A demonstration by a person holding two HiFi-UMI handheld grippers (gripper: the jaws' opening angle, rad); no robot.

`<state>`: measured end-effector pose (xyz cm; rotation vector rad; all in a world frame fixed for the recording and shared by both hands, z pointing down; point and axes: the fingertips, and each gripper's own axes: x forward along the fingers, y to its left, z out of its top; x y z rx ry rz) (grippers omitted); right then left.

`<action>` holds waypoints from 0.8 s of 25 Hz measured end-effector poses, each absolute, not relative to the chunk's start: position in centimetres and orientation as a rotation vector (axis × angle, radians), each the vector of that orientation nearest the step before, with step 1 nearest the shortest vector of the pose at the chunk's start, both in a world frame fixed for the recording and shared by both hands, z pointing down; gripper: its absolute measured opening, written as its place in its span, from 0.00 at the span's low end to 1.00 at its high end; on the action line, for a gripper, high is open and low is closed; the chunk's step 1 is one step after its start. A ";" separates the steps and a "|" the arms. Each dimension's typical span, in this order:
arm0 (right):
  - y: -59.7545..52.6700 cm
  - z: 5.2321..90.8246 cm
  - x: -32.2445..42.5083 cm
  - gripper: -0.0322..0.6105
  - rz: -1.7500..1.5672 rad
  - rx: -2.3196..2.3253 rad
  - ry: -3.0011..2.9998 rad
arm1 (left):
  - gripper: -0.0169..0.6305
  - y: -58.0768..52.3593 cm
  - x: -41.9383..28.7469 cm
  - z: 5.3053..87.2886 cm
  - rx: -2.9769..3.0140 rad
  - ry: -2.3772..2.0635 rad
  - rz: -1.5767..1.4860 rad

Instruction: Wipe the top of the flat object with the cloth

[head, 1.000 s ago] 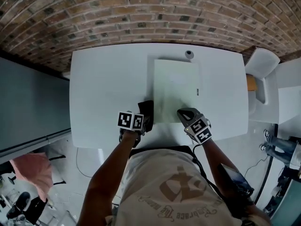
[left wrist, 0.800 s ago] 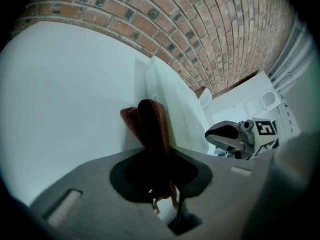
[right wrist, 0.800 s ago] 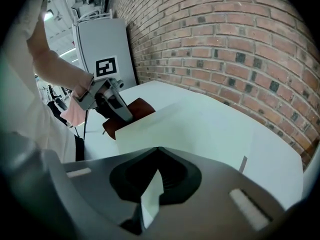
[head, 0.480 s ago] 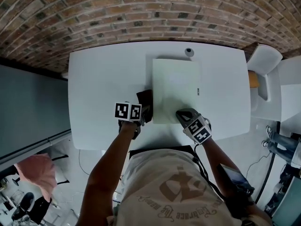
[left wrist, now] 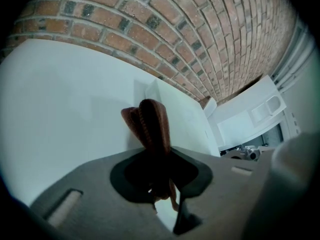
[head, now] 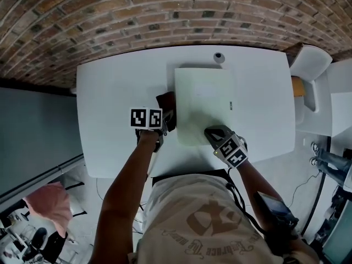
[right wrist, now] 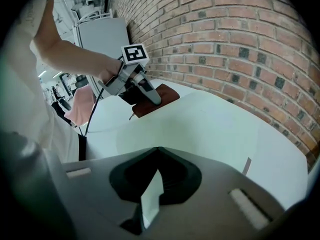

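Brown cloth held at the flat panel's left edge.
We see the left tool (head: pixel 167 116) clamped on a folded brown cloth (head: pixel 167 101), which sits against the left edge of the pale flat panel (head: pixel 203 106) lying mid white bench (head: pixel 113 92). The right tool (head: pixel 212 132) has its jaws together with nothing between them, its tip at the panel's near right corner.

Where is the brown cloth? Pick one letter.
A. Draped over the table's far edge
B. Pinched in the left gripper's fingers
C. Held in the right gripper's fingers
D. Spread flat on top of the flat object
B: in the left gripper view, the left gripper is shut on the cloth, which sticks out bunched beyond the fingers, at the left edge of the flat object.
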<state>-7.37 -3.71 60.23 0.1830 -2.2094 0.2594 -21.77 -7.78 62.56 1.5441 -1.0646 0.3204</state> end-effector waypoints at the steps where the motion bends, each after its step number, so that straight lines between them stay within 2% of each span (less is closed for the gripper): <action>1: -3.9 60.1 -7.4 0.06 0.261 0.188 -2.218 | 0.14 -8.1 -21.9 62.6 1.543 -1.066 0.324; 20: -6.4 59.5 -6.7 0.06 0.305 0.229 -2.268 | 0.14 -16.7 -25.1 62.7 1.564 -1.133 0.379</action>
